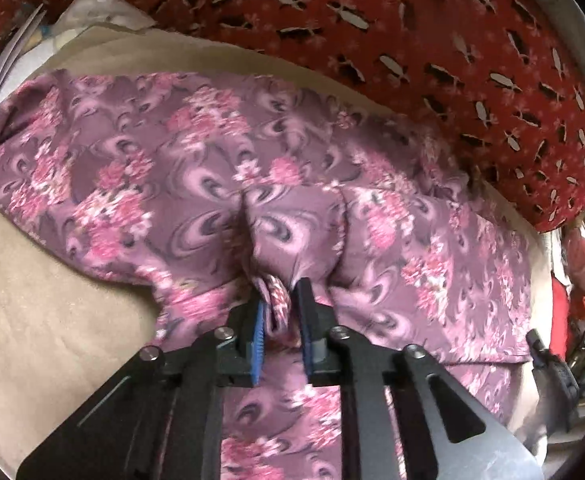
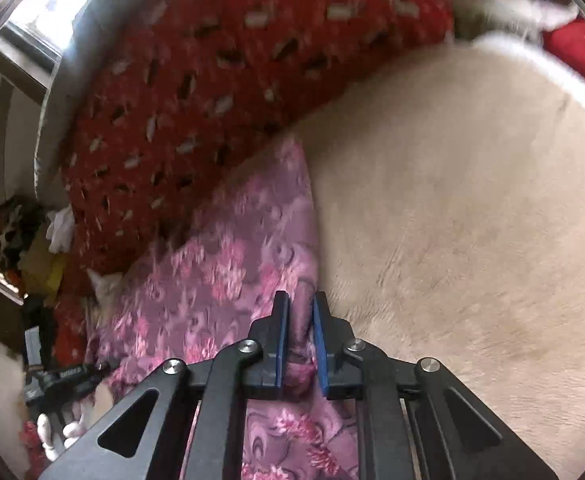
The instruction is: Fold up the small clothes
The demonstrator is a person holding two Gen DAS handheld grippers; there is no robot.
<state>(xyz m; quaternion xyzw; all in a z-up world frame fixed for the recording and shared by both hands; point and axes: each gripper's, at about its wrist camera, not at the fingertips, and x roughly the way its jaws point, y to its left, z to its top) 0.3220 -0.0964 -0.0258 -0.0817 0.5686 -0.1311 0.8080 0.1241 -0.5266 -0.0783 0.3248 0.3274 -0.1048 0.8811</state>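
A small purple garment with pink flowers [image 1: 196,168] lies spread on a beige bed surface [image 1: 32,304]. My left gripper [image 1: 282,292] is shut on a bunched fold of the garment's near edge, with cloth pinched between the blue pads. In the right wrist view the same garment [image 2: 212,280] runs from the near edge toward the far left. My right gripper [image 2: 301,300] is shut on the garment's right edge, cloth gathered between its pads. The other gripper [image 2: 64,380] shows at the lower left of the right wrist view.
A red patterned pillow [image 1: 412,40] lies along the far side of the bed [image 2: 472,220], also seen in the right wrist view [image 2: 212,80]. Papers [image 1: 0,68] sit at the far left. Clutter [image 2: 32,248] and a window [image 2: 40,8] are beyond the bed.
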